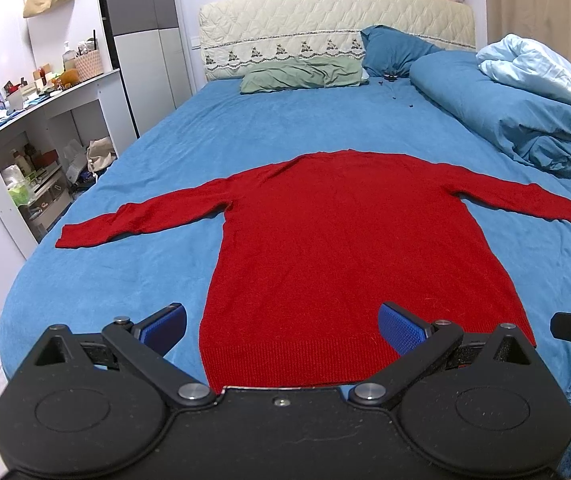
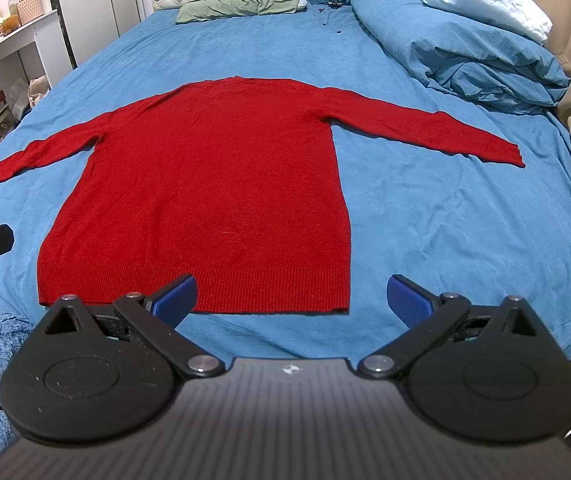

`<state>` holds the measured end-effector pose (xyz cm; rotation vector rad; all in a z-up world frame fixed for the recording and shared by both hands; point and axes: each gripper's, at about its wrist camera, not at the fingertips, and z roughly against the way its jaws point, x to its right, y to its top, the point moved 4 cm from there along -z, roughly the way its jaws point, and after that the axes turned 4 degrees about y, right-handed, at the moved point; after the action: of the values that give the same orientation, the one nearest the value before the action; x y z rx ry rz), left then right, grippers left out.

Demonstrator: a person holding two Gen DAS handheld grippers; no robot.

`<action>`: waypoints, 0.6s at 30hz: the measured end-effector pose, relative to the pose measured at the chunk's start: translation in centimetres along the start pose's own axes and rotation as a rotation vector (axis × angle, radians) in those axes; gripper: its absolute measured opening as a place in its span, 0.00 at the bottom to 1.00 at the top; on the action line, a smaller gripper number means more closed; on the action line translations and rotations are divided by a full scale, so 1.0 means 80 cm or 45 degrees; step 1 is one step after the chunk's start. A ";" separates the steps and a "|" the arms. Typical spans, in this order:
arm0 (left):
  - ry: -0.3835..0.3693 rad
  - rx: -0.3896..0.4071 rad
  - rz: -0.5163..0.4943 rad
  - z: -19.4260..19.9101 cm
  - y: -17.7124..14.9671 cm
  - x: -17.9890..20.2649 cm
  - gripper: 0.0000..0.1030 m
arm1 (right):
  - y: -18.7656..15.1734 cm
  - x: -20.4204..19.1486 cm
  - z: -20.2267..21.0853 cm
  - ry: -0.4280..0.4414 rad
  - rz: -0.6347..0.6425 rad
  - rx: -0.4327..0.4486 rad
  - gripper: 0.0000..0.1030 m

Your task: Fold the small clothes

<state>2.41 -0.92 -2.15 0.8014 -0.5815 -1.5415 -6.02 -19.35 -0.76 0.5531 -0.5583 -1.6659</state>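
Blue-padded fingers [image 1: 165, 326] of the left gripper [image 1: 283, 326] are standing wide apart over the ribbed hem, gripping nothing. Right gripper [image 2: 291, 298] is likewise spread wide and empty, hovering near the hem's right corner. Red sweater [image 2: 205, 184] is lying flat on the blue bed [image 2: 445, 220], hem toward the cameras, both sleeves stretched outward, no fold made yet.

Risks, as judged: fingers pinching the sheet along with the knit and dragging it; catching only the top layer, so the body is separating; uneven lifts skewing the fold; the long sleeves trailing or bunching. The rolled duvet [image 2: 465, 48] is sitting near the right sleeve's cuff.
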 end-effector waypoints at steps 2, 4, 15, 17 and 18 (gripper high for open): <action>0.000 0.001 0.002 0.000 0.000 0.000 1.00 | 0.000 0.000 0.000 0.001 -0.001 0.000 1.00; 0.001 0.002 0.003 0.000 -0.001 0.000 1.00 | 0.000 0.000 0.000 0.000 -0.001 -0.001 1.00; 0.009 0.006 0.010 0.000 -0.001 0.000 1.00 | 0.000 0.000 0.000 0.001 -0.004 -0.001 1.00; 0.010 0.007 0.010 0.000 -0.001 0.000 1.00 | -0.001 0.000 0.000 0.001 -0.002 0.001 1.00; 0.011 0.008 0.011 0.000 -0.001 0.001 1.00 | -0.001 0.000 0.000 0.001 -0.001 0.001 1.00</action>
<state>2.32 -0.98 -2.20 0.8092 -0.5834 -1.5281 -6.07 -19.35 -0.79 0.5542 -0.5583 -1.6661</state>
